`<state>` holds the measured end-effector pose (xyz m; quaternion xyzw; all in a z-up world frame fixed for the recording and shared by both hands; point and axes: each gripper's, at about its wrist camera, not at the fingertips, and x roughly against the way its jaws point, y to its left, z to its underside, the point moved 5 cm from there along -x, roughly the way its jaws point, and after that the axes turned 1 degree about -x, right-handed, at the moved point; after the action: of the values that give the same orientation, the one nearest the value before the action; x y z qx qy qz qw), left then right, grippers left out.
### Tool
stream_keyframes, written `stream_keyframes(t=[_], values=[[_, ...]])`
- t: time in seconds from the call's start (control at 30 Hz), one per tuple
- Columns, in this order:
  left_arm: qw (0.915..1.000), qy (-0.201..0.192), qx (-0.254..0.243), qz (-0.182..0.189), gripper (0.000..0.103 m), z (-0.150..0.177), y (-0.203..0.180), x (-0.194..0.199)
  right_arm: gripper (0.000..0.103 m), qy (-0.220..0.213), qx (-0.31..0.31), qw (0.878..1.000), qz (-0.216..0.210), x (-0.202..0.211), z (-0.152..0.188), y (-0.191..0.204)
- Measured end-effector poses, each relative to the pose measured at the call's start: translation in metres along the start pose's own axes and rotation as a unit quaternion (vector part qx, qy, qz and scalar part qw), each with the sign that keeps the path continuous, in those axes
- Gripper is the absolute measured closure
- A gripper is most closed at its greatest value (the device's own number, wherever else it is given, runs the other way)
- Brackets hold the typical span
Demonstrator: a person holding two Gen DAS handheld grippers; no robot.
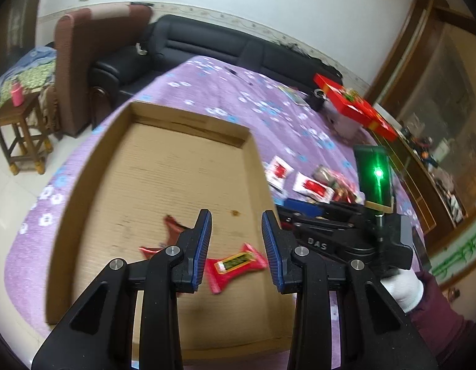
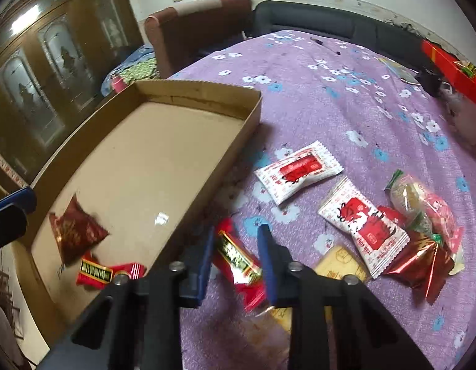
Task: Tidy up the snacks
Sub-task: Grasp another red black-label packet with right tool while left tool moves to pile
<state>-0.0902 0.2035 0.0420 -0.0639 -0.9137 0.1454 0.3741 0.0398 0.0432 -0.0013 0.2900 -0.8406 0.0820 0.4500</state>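
A shallow cardboard tray (image 2: 164, 160) sits on the left of a table covered with a purple flowered cloth (image 2: 346, 98). Two snacks already lie in its near corner: a dark red foil packet (image 2: 76, 231) and a red candy bar (image 2: 99, 273).

The left gripper (image 1: 237, 225) hovers over that end of the tray, jaws parted and grasping nothing; the candy bar lies on the tray floor below it.

Just right of the tray wall, the right gripper (image 2: 236, 243) straddles a second red candy bar with a gold label (image 2: 238, 259), lying on the cloth. The blue pads flank the wrapper, but blur makes it unclear whether they press on it, so I cannot tell if it is clenched.

Further right lie two white-and-red sachets (image 2: 298, 175) and a heap of mixed wrappers (image 2: 423, 215).

To do this step well, the pads should close across the bar's middle, not its crimped end, then lift clear of the tray wall before crossing over.
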Motion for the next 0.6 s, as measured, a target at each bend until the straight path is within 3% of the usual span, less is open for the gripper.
stream_keyframes(t=[0.07,0.13,0.4,0.43,0.5,0.53,0.57,0.6], values=[[0.9999,0.003,-0.007,0.008,0.07,0.001,-0.008,-0.003,0.086,0.005,-0.005,1.0,-0.01,0.004,0.005,-0.003],[0.9998,0.007,-0.014,0.015,0.07,0.002,-0.015,-0.005,0.09,0.009,-0.021,1.0,-0.012,0.008,0.01,-0.011],[0.9988,0.029,-0.027,0.028,0.07,0.007,-0.034,-0.021,0.09,0.018,-0.057,0.998,0.003,0.033,0.038,-0.047],[0.9988,0.031,-0.023,0.031,0.07,0.007,-0.034,-0.023,0.088,0.013,-0.06,0.998,-0.005,0.038,0.039,-0.05],[0.9987,0.034,-0.017,0.035,0.07,0.007,-0.034,-0.025,0.073,-0.002,-0.057,0.998,-0.019,0.048,0.038,-0.052],[0.9986,0.036,-0.015,0.036,0.07,0.009,-0.036,-0.026,0.054,-0.006,-0.052,0.998,-0.021,0.051,0.038,-0.052],[0.9984,0.038,-0.015,0.038,0.07,0.009,-0.037,-0.027,0.044,-0.007,-0.045,0.999,-0.023,0.053,0.039,-0.05],[0.9983,0.039,-0.016,0.04,0.07,0.009,-0.04,-0.027,0.044,-0.009,-0.039,0.999,-0.023,0.054,0.039,-0.048]])
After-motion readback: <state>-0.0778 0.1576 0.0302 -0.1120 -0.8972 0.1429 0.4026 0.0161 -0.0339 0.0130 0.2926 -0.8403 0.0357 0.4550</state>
